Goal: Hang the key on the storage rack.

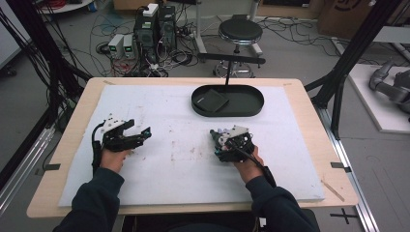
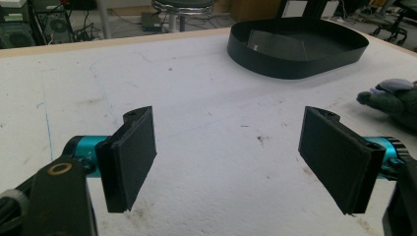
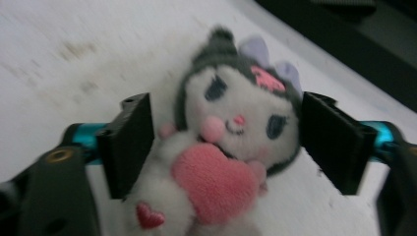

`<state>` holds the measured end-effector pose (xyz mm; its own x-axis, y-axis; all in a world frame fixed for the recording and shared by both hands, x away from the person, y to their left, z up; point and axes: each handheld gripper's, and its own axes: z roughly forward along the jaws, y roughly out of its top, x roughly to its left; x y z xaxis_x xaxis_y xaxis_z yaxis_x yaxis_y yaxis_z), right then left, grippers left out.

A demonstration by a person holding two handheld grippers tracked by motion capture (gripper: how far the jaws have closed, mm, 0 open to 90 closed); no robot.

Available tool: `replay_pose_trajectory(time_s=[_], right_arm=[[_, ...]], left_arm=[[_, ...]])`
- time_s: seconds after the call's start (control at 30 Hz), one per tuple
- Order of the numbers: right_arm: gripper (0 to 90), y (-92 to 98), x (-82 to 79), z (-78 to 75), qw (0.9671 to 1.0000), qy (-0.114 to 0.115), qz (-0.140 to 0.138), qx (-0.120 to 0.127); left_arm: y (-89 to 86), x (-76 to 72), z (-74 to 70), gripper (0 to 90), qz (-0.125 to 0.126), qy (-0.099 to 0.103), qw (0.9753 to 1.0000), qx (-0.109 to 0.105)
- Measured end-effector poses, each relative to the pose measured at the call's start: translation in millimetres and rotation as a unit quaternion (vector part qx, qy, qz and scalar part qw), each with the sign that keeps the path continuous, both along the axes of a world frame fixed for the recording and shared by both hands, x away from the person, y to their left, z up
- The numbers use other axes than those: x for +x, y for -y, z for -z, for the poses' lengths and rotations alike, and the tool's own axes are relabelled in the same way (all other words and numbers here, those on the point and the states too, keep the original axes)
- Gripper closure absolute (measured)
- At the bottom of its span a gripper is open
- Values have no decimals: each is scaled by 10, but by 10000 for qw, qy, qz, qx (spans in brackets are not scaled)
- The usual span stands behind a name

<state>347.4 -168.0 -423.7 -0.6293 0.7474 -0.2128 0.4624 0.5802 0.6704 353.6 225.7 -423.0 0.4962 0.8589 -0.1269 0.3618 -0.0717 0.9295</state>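
Observation:
A plush toy (image 3: pixel 231 142) with a white face, dark grey hood, lilac ears and a pink heart lies on the white mat (image 1: pixel 183 154). My right gripper (image 3: pixel 226 142) stands open around it, one jaw on each side of the toy's head and body. In the high view the toy (image 1: pixel 217 135) is a small dark shape at the front of the right gripper (image 1: pixel 219 143). My left gripper (image 1: pixel 140 128) rests open at the mat's left, with nothing between its pads (image 2: pixel 130 157). From the left gripper view the toy (image 2: pixel 393 97) shows at the far right edge.
A black oval tray (image 1: pixel 251 105) sits at the back centre of the mat, with a flat dark square item (image 1: pixel 211 100) inside. The same tray (image 2: pixel 275 64) appears ahead in the left gripper view. Beyond the table stand a stool (image 1: pixel 240 31) and cabled equipment.

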Motion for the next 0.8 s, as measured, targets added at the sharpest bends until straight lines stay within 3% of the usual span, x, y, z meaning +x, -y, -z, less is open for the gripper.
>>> replay_pose_trajectory(time_s=[0.1,0.27,0.33,0.37,0.4,0.43,0.5,0.6,0.67,0.8], right_arm=[[328,108,37,-29,9997,-213,-118,98],[401,281,93,-121,9971,-360,-667,-18],[431,404,100,-165,9962,-253,-821,-154],[551,459,95,-191,9951,-144,-938,-282],[551,459,95,-191,9951,-144,-938,-282],[629,553,64,-234,9909,54,-1287,-399],[576,626,61,-243,9888,22,-1445,-362],[330,684,92,-210,9958,-156,-889,161],[280,691,102,-197,9972,-160,-652,340],[244,612,86,-163,9976,-134,-602,302]], left_arm=[[0,5,11,219,12,-20,10000,-1],[-3,1,9,219,19,-32,10000,-24],[-5,4,13,219,25,-42,10000,-20],[-6,7,17,219,32,-45,10000,-30],[-6,7,17,219,32,-45,10000,-30],[-5,10,22,220,30,-68,10000,-51],[-3,13,25,221,32,-76,10000,-54],[0,13,23,225,42,-72,10000,-51],[3,11,21,226,34,-79,10000,-37],[4,13,25,227,45,-110,9999,-59]])
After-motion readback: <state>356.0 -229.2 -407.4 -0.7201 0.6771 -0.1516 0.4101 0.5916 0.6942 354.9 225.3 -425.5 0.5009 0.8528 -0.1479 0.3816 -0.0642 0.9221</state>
